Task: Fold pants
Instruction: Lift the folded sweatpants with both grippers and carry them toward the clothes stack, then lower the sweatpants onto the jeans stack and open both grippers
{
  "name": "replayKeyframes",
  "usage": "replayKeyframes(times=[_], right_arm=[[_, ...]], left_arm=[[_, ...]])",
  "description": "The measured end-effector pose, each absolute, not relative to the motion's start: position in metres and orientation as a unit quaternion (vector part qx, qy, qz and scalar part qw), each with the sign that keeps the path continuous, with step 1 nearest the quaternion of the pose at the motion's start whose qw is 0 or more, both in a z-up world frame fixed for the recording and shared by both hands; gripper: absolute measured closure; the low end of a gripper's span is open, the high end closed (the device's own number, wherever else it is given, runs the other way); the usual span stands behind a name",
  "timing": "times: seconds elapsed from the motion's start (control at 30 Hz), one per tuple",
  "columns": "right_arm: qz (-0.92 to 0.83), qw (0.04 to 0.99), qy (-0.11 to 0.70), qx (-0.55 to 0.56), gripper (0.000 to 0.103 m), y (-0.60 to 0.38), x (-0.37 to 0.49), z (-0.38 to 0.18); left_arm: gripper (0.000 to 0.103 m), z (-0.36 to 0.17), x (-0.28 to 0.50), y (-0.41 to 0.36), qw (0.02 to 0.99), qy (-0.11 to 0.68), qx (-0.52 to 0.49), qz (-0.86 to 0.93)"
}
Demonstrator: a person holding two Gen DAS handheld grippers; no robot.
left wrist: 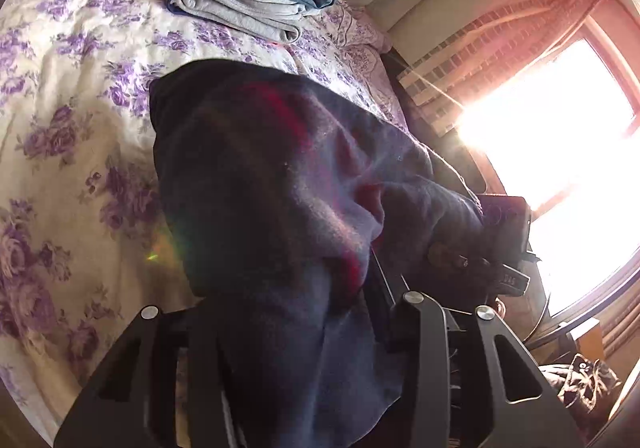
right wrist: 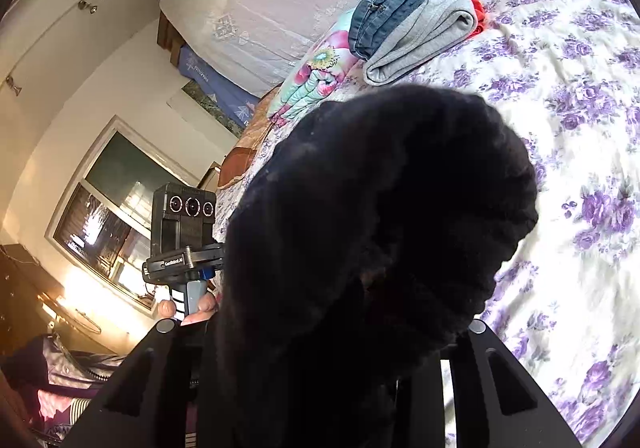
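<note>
Left wrist view: dark pants [left wrist: 288,183] bunched between the left gripper [left wrist: 316,328] jaws, likewise in the right gripper [right wrist: 320,348], closed on cloth above the floral bed [left wrist: 72,95]; could have slipped loose, being gripped thickly and unevenly.

Black angular left tool [left wrist: 304,332], silver round screws, triangular cut-outs, bare fingers [right wrist: 208,304]

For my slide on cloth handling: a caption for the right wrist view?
Right gripper lifts dark pants over a floral bed, folded stack behind.
</note>
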State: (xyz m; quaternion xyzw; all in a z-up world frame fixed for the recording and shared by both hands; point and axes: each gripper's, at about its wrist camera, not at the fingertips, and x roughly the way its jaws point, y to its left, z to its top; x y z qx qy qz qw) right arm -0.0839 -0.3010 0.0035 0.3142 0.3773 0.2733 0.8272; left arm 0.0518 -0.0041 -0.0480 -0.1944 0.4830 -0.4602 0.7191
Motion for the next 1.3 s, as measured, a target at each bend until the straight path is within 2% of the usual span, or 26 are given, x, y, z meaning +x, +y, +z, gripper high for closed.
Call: replayKeyframes(times=[0.1,0.3,0.43,0.57,0.63,0.7,0.73,0.8,0.83,0.87,0.9,0.93,1.0,1.17,1.3], right_arm=[[0.282,0.837,0.360,0.300,0.070,-0.307,-0.076,0.031],[0.286,0.875,0.314,0.233,0.070,-0.320,-0.010,0.131],[0.265,0.903,0.286,0.182,0.070,-0.328,0.066,0.197],[0.240,0.922,0.268,0.143,0.069,-0.335,0.160,0.236],[0.213,0.927,0.285,0.117,0.068,-0.337,0.213,0.236],[0.155,0.933,0.317,0.075,0.055,-0.335,0.270,0.216],[0.128,0.931,0.338,0.056,0.050,-0.334,0.293,0.200],[0.052,0.911,0.408,0.024,0.044,-0.338,0.342,0.150],[0.022,0.902,0.431,0.010,0.041,-0.341,0.359,0.131],[0.010,0.903,0.429,0.009,0.031,-0.344,0.364,0.123],[0.010,0.916,0.401,0.021,0.027,-0.351,0.360,0.126],[0.014,0.925,0.379,0.033,0.026,-0.354,0.353,0.133],[0.016,0.942,0.335,0.028,0.019,-0.359,0.337,0.152],[-0.040,0.965,0.258,-0.015,0.012,-0.360,0.288,0.203],[-0.090,0.979,0.183,-0.021,0.005,-0.358,0.220,0.241]], left_arm=[[0.063,-0.026,0.056,-0.009,0.726,0.461,-0.192,-0.473],[0.063,0.064,0.094,-0.022,0.769,0.389,-0.158,-0.483],[0.063,0.137,0.156,-0.038,0.810,0.329,-0.131,-0.468],[0.057,0.182,0.236,-0.051,0.831,0.297,-0.141,-0.448],[0.053,0.187,0.285,-0.058,0.831,0.306,-0.157,-0.437],[0.045,0.173,0.333,-0.068,0.823,0.333,-0.177,-0.424],[0.043,0.154,0.363,-0.073,0.817,0.358,-0.190,-0.410],[0.031,0.112,0.405,-0.089,0.809,0.409,-0.191,-0.376],[0.032,0.078,0.431,-0.098,0.799,0.456,-0.187,-0.344],[0.034,0.054,0.446,-0.100,0.791,0.488,-0.188,-0.317],[0.032,0.035,0.455,-0.097,0.775,0.509,-0.211,-0.310],[0.032,0.026,0.459,-0.088,0.760,0.505,-0.254,-0.321],[0.028,0.034,0.456,-0.077,0.761,0.484,-0.274,-0.333],[0.027,0.084,0.437,-0.056,0.793,0.456,-0.243,-0.323],[0.010,0.153,0.375,-0.026,0.878,0.342,-0.201,-0.268]])
